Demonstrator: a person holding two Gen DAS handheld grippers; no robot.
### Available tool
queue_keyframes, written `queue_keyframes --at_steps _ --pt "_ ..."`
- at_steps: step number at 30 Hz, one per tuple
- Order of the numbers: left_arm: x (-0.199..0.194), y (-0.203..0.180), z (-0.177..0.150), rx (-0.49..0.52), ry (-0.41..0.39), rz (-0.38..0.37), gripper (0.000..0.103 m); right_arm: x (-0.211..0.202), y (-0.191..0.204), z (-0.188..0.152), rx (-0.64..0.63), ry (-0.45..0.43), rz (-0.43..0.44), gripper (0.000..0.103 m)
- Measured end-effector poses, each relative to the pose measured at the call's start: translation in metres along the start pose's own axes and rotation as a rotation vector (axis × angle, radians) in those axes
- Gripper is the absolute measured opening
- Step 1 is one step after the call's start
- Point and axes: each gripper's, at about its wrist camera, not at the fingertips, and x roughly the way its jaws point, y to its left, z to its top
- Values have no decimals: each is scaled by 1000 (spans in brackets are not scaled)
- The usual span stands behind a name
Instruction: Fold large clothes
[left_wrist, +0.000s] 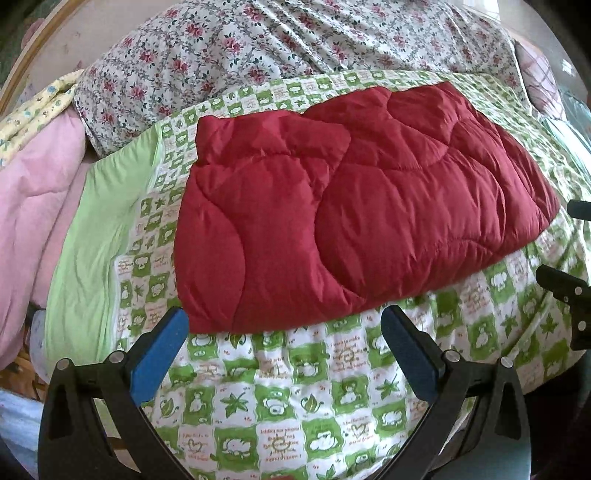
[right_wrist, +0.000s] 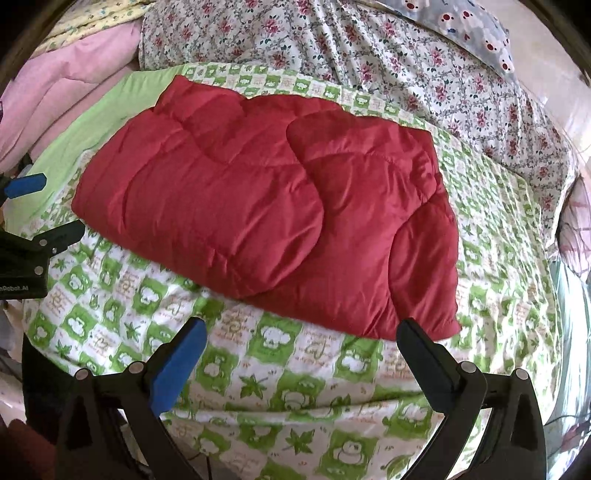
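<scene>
A red quilted padded garment (left_wrist: 351, 206) lies folded in a thick rectangle on a green-and-white checked bedspread (left_wrist: 280, 398). It also shows in the right wrist view (right_wrist: 273, 206), with one folded layer lapping over another. My left gripper (left_wrist: 284, 332) is open and empty, just in front of the garment's near edge, toward its left end. My right gripper (right_wrist: 301, 339) is open and empty, just in front of the near edge, toward the garment's right corner. The left gripper also shows at the left edge of the right wrist view (right_wrist: 40, 218).
A floral quilt (left_wrist: 280, 48) is piled behind the garment. Pink bedding (left_wrist: 33, 192) and a plain green sheet edge (left_wrist: 99, 236) lie to the left. A grey pillow with red-and-white print (right_wrist: 469, 26) lies at the far right. The bedspread's front edge drops off below the grippers.
</scene>
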Motion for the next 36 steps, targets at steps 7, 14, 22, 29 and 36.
queue_keyframes --at_steps 7,14,22,29,36 --pt "6 3 12 -11 -4 -3 103 2 0 14 -14 -13 -8 103" --pt "11 3 20 -18 1 -8 103 3 -3 23 -7 -22 -11 103" --pt "13 2 26 -18 1 -11 103 6 -6 30 4 -25 -4 103" --pt "14 2 30 -19 -2 -10 103 5 -7 37 7 -33 2 103" --pt "16 3 32 -21 -1 -11 103 5 -8 44 13 -39 8 103"
